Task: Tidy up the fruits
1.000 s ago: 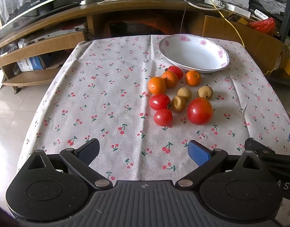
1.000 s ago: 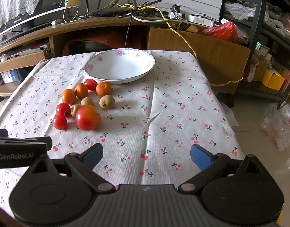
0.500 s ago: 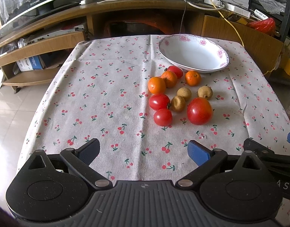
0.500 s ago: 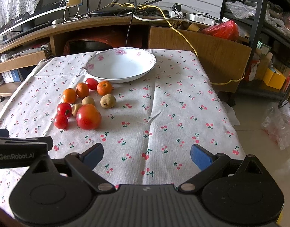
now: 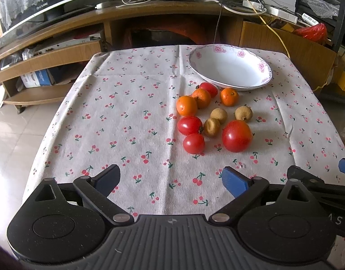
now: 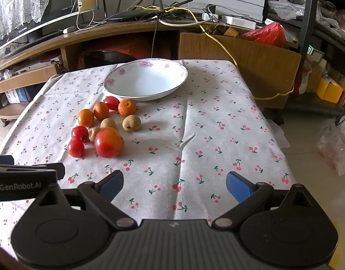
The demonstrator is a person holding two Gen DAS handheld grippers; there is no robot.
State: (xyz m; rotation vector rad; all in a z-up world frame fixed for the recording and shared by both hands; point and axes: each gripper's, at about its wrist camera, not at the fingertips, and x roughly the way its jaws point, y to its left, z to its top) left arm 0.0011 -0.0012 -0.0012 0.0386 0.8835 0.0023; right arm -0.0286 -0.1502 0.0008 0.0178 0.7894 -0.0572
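Both tools sit low over the near edge of the surface (image 5: 118, 121), which is covered in a cherry-print cloth. Left hand-held gripper (image 5: 171, 178): jaws spread wide, blue pads bare, nothing between them. Right hand-held gripper (image 6: 174, 183): same, wide open and empty; the left tool's arm crosses its view at lower left. Beyond them, mid-surface, the fruit lies in one loose cluster on the cloth. Nearest is a large red tomato (image 5: 237, 136), with two small tomatoes (image 5: 193, 143) just beside it toward the left edge. Behind these, three brown longan-like fruits (image 5: 218, 115), one of them apart toward the right edge. Then three small oranges (image 5: 186, 105), and a fourth small red tomato (image 5: 209, 89) tucked up close to the bowl. Toward the far edge stands the white floral bowl (image 5: 264, 76), shallow, nothing in it. Judgement: task at its start; every piece is outside the bowl, no sorting visible, all ten or so pieces left to move, presumably into the bowl. Hard to make out: whether the brown fruits are longans or something similar; whether the far tomato touches the bowl rim. The person's hands are out of frame, and the surface's near corners are hidden behind the tool bodies.
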